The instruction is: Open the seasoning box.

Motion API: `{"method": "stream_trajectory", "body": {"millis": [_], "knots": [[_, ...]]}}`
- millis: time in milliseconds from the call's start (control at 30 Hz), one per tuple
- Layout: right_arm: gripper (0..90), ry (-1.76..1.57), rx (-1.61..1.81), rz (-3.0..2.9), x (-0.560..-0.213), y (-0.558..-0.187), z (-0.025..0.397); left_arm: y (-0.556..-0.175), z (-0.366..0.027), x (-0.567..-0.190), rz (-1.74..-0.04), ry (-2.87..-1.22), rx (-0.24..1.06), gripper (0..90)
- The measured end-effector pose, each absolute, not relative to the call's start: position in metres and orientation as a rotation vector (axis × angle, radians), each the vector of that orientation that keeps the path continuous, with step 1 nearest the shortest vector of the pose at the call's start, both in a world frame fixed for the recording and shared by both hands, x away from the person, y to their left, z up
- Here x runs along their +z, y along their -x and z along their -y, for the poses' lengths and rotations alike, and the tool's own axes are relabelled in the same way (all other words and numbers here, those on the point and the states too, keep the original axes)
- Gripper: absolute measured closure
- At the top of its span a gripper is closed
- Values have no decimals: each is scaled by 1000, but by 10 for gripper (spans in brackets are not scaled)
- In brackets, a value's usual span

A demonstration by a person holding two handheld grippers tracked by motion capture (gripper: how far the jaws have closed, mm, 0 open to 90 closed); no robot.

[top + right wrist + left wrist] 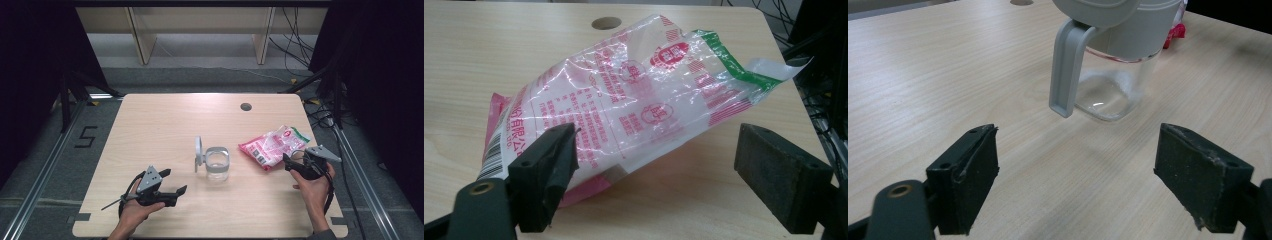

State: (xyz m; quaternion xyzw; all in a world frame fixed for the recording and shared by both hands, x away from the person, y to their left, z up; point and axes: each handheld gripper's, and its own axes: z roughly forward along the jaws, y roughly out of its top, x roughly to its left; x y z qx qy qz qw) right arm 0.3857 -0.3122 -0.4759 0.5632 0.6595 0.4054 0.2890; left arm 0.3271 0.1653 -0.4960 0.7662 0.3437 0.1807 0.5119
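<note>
I judge nothing is begun: my left tool point(169, 192), by the bench's point(150, 125) near edge, and my right tool point(295, 162), toward its right edge, both gape, holding nothing. Mid-bench, the clear jar point(217, 165) stands lid-up, seemingly empty. Next I'd pinch the pink-printed bag point(634, 95), lying just ahead.

Glossy plastic bag point(634, 95), clear jar point(1110, 75), matt wood table point(150, 130).
</note>
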Motion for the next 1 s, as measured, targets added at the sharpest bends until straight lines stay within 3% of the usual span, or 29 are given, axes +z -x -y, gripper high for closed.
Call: {"method": "stream_trajectory", "body": {"millis": [1000], "knots": [[157,-1660,1147,-1674,-491,-417,314,-329,-164,-499,-829,-1851,410,172]]}}
